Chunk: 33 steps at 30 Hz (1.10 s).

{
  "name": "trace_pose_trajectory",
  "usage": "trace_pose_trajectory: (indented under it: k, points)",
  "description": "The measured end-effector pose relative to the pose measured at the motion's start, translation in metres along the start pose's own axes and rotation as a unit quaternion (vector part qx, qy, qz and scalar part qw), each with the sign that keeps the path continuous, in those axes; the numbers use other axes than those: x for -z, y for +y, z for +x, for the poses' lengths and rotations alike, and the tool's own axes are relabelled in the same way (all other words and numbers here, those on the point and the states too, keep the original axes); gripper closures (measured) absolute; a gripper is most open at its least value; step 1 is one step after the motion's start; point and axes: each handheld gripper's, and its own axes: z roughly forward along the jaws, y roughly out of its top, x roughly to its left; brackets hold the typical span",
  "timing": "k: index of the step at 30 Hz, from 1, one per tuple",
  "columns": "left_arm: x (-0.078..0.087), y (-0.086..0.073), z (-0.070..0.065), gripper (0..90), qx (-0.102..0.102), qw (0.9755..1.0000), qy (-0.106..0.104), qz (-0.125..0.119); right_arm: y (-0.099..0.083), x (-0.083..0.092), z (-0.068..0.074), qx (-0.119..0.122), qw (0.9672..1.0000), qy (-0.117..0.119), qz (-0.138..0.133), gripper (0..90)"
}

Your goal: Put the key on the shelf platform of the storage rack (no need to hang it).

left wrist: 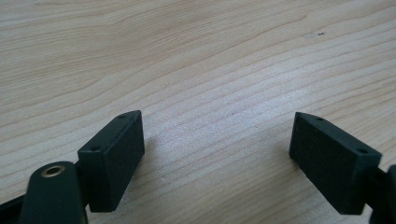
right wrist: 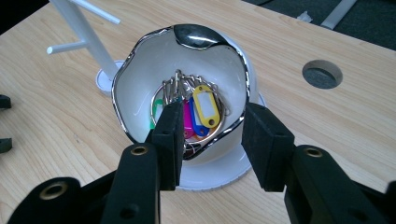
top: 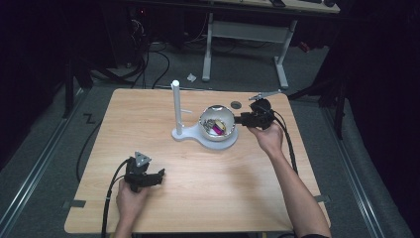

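In the lower left of the high view, the left gripper (top: 159,174) lies low over the light wooden table (top: 213,188), held by the left hand (top: 130,196). Its jaws are spread wide apart with only bare wood between them, as the left gripper view (left wrist: 217,154) shows.

Left of centre, a thin white plastic post (top: 176,106) stands upright on a flat white base (top: 190,135); its short side pegs are hard to make out from above. On the same base sits a white bowl with a shiny silver rim (top: 217,123). In the bowl lies a bunch of coloured plastic key tags on metal rings (right wrist: 194,109); yellow, blue, pink and green tags overlap, so I cannot tell their number. The yellow tag points toward the bottom right of the right gripper view.

The right gripper (right wrist: 212,135) is open, its jaws on either side of the near rim of the bowl. A round hole (right wrist: 322,73) is at the upper right.
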Motion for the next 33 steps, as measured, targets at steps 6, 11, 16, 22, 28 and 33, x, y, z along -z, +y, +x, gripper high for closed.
trace_pose_trajectory:
  k: [6,11,16,22,28,33]
  points:
    - [0.0,0.0,0.0,18.5,0.0,1.0,0.0,0.0,-0.004,0.007,-0.004,-0.004,1.0,-0.002,-0.005,59.7]
    - [0.0,0.0,0.0,18.5,0.0,1.0,0.0,0.0,-0.006,0.017,-0.004,-0.003,0.9999,-0.004,-0.015,59.2]
    - [0.0,0.0,0.0,18.5,0.0,1.0,0.0,0.0,-0.008,0.026,-0.005,-0.002,0.9997,-0.006,-0.023,59.1]
    - [0.0,0.0,0.0,18.5,0.0,1.0,0.0,0.0,-0.013,0.035,-0.006,-0.005,0.9995,-0.009,-0.029,58.9]
    - [0.0,0.0,0.0,18.5,0.0,1.0,0.001,0.0,-0.019,0.044,-0.006,-0.005,0.9994,-0.01,-0.033,58.7]
    - [0.0,0.0,0.0,18.5,0.0,1.0,0.001,0.0,-0.023,0.052,-0.006,-0.004,0.9991,-0.014,-0.04,58.7]
